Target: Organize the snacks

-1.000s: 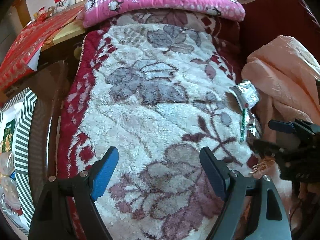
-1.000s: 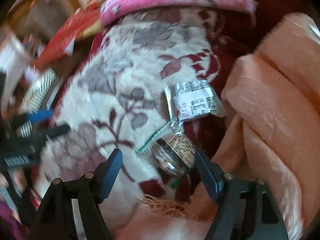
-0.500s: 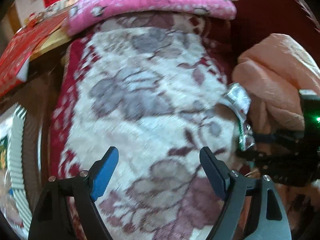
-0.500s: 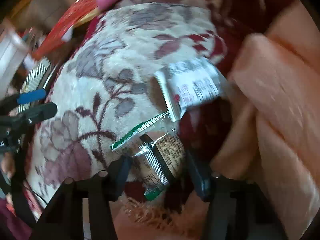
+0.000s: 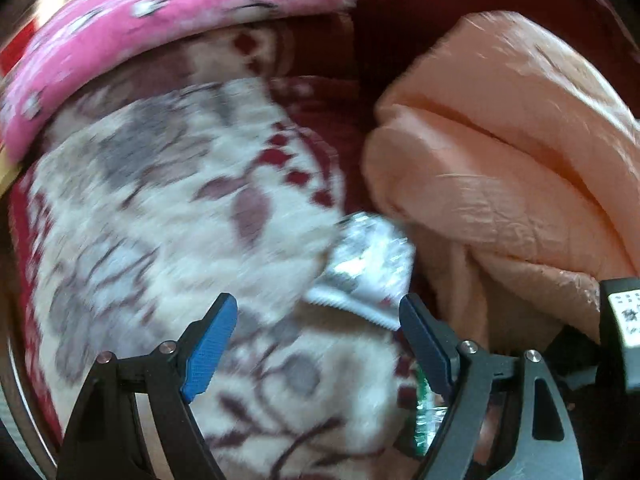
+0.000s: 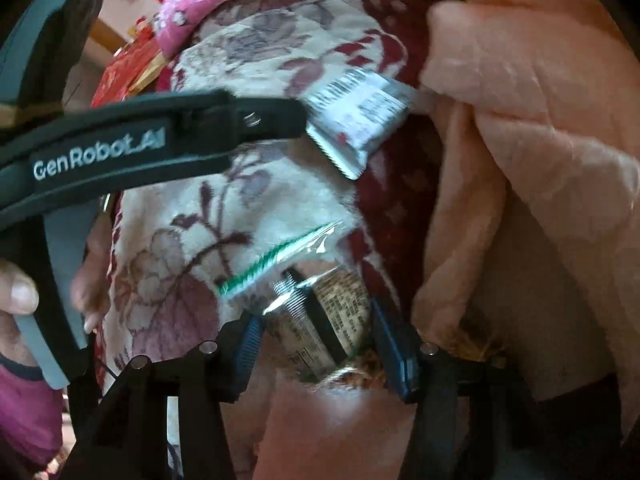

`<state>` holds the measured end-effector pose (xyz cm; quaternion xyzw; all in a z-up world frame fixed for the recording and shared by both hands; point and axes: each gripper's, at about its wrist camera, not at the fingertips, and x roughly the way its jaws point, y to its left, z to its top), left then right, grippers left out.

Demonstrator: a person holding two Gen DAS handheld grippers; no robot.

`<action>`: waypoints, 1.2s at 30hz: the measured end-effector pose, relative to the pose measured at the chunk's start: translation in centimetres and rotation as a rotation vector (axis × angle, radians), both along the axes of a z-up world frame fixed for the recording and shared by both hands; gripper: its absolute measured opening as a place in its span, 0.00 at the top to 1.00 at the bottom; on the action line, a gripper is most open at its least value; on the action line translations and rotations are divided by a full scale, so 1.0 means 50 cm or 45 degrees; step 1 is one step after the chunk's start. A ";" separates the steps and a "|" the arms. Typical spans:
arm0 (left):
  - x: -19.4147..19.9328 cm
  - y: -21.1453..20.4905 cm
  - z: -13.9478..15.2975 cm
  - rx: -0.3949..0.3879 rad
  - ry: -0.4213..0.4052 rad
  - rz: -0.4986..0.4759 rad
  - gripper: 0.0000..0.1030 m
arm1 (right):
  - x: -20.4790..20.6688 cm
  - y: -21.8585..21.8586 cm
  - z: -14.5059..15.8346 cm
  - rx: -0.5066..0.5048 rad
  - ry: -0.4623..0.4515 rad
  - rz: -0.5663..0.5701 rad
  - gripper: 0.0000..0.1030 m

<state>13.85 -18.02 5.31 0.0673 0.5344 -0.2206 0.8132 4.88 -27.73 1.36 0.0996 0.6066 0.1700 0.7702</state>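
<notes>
A silver snack packet [image 5: 366,268] lies on the floral blanket [image 5: 160,220], just ahead of my open left gripper [image 5: 316,344] and towards its right finger. It also shows in the right wrist view [image 6: 356,120] with the left gripper's finger [image 6: 192,136] reaching to it. My right gripper [image 6: 316,336] is closed on a clear green-edged snack packet [image 6: 320,300], its blue pads pressing both sides. That packet's green edge [image 5: 424,412] shows low in the left wrist view.
A folded peach quilt [image 5: 500,160] lies to the right, against the packets. A pink pillow [image 5: 160,16] sits at the blanket's far end. A red cloth [image 6: 120,76] lies beyond on the left. A hand [image 6: 16,292] holds the left gripper.
The right gripper's fingers closed onto the clear packet. The left gripper swung right and forward, bringing the silver packet from far right to just ahead of its fingers.
</notes>
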 end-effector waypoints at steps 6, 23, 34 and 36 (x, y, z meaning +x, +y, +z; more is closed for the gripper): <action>0.041 -0.049 -0.035 0.057 0.029 -0.072 0.20 | -0.004 0.004 -0.016 -0.038 0.010 -0.003 0.44; 0.047 -0.078 -0.051 0.030 0.063 -0.124 0.20 | 0.012 -0.006 -0.012 -0.015 -0.034 -0.076 0.42; 0.037 -0.012 -0.034 -0.011 0.037 -0.029 0.51 | 0.002 0.022 0.022 -0.040 -0.099 -0.025 0.50; 0.021 0.025 -0.017 -0.007 0.015 0.022 0.51 | -0.002 0.034 0.035 -0.037 -0.115 -0.010 0.50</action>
